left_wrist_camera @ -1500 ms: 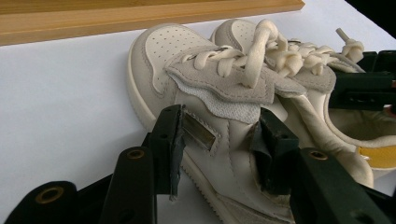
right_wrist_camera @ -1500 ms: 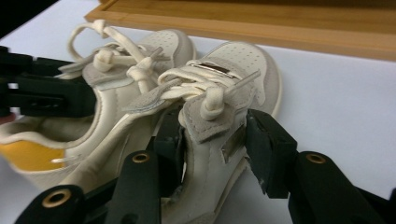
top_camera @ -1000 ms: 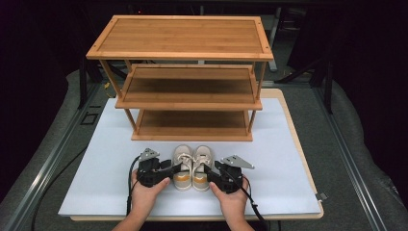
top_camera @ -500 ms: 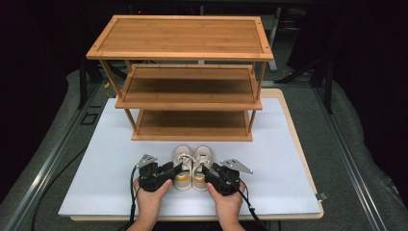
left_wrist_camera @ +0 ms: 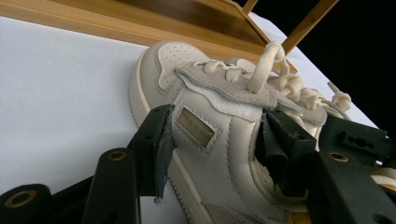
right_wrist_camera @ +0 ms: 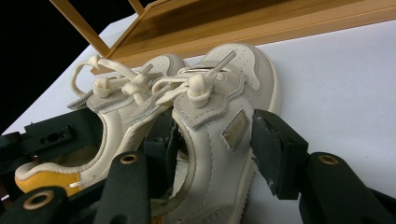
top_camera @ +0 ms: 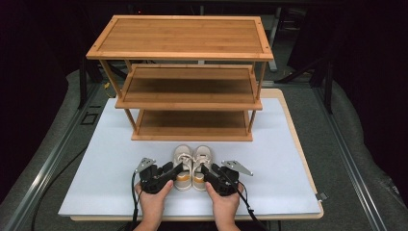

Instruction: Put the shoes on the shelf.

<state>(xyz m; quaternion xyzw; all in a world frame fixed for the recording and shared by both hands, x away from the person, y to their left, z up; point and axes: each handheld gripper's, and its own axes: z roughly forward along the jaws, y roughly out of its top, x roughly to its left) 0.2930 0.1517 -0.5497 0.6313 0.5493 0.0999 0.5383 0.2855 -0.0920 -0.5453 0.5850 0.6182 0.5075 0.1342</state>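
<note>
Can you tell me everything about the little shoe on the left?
The left shoe is a small cream sneaker with grey suede patches, thick cream laces, a tan tag on its side and a yellow lining inside the heel. It stands upright on the white mat, toe toward the wooden shelf, pressed against its twin. The left gripper has one jaw on the outer side and one inside the opening, its pads against the side wall.

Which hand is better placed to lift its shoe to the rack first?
Neither clearly: the left gripper straddles the left shoe, the right gripper the right shoe. Both face the rack equally.
</note>
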